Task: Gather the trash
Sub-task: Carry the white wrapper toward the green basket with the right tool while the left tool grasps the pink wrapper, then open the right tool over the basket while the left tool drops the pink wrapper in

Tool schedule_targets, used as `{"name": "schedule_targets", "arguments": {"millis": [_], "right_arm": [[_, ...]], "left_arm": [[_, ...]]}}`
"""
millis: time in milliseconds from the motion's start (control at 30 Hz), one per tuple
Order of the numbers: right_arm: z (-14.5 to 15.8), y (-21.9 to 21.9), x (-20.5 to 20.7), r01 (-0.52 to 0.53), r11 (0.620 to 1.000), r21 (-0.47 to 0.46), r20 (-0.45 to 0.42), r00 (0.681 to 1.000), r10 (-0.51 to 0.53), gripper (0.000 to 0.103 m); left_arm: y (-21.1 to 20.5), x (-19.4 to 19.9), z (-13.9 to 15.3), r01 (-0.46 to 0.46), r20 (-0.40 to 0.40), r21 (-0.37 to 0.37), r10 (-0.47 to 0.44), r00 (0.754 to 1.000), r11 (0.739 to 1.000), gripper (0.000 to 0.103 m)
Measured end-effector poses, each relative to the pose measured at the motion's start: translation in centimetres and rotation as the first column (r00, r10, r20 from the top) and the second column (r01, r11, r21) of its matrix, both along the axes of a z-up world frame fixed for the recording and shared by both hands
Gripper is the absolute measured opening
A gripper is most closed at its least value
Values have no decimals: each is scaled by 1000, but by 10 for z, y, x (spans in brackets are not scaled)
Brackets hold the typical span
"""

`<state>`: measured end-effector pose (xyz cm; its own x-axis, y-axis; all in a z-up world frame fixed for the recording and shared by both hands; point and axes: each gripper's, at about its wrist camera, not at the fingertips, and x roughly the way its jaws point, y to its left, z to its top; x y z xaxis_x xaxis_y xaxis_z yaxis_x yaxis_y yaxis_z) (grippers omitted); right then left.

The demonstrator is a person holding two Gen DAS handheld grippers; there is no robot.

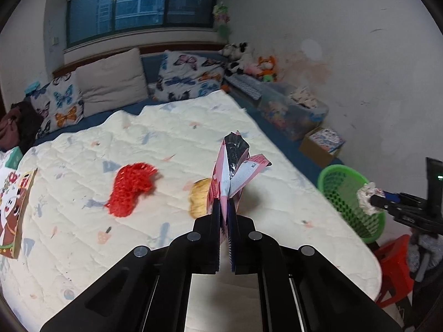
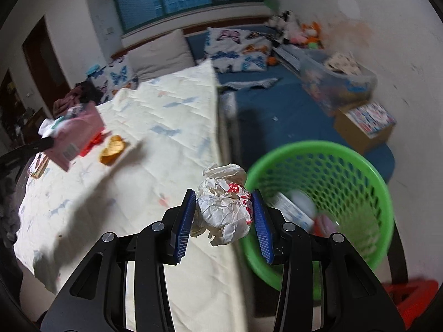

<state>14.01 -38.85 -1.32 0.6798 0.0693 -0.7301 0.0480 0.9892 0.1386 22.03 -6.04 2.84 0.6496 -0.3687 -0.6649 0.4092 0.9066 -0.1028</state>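
Already lifted clear of the cream quilted bed cover: flattened pink snack packet pinched in left gripper, crumpled white paper ball clamped by right gripper, green mesh plastic basket at two o'clock, presumably for dropping.

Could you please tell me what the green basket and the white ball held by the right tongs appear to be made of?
Basket: probably moulded plastic, with a glossy rim and perforated lattice wall. Ball: likely crumpled paper or thin wrapper, matte, sharply creased, with red print.
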Motion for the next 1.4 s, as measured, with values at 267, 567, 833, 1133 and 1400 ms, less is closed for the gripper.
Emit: {"name": "schedule_targets", "arguments": {"millis": [267,567,833,1133,1400], "right_arm": [[-21,-61,-18,148,988,-30,-48,988,-150,43],[-35,-97,-34,232,972,29,-58,971,-230,51],[-29,-112,-60,280,958,64,-23,960,-279,57],[-28,-127,-101,336,939,70,-14,942,-336,61],[-29,-131,-127,378,922,80,-4,925,-379,63]], "left_arm": [[-47,-19,14,131,15,-21,-130,991,991,5],[-122,-28,6,283,-17,-1,-283,959,959,5],[-194,-35,-8,396,-66,19,-394,917,918,5],[-267,-39,-36,499,-145,19,-491,859,867,5],[-316,-35,-58,525,-218,-7,-514,830,851,5]]}}
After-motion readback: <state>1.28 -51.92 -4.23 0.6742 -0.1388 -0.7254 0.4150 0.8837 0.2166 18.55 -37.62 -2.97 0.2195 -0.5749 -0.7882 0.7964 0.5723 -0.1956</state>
